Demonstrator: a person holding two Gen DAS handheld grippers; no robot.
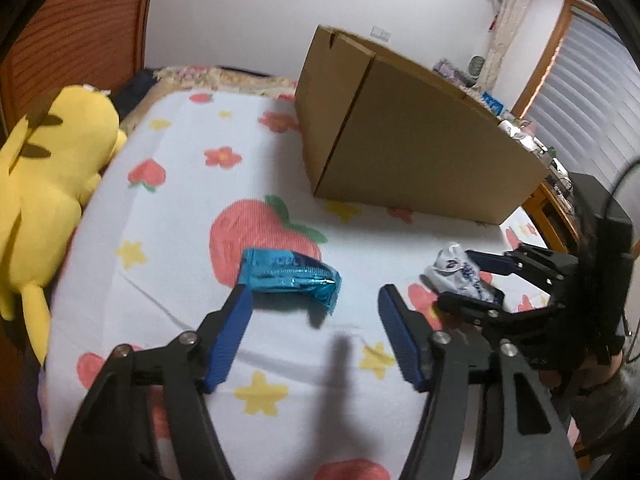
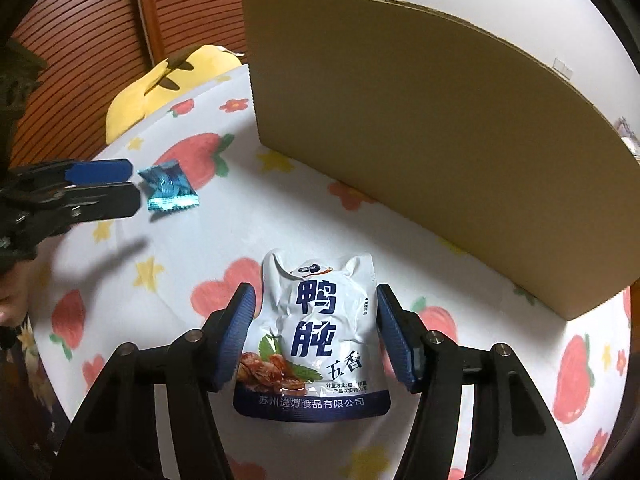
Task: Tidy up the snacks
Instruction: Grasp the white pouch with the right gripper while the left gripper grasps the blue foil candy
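Note:
A shiny blue snack packet (image 1: 290,276) lies on the strawberry-print sheet just beyond my left gripper (image 1: 316,300), which is open and empty. The packet also shows in the right wrist view (image 2: 168,190), beside the left gripper (image 2: 134,184). A white snack pouch with blue Chinese writing (image 2: 320,332) lies flat between the open fingers of my right gripper (image 2: 314,298), which do not press it. In the left wrist view the pouch (image 1: 456,270) sits between the right gripper's fingers (image 1: 486,264). A brown cardboard box (image 1: 404,132) stands behind, its inside hidden.
The box's tall side wall (image 2: 420,120) rises close behind the pouch. A yellow plush toy (image 1: 48,184) lies at the bed's left edge, also seen in the right wrist view (image 2: 160,88). A wooden slatted door (image 2: 120,20) and a cluttered desk (image 1: 532,140) stand beyond.

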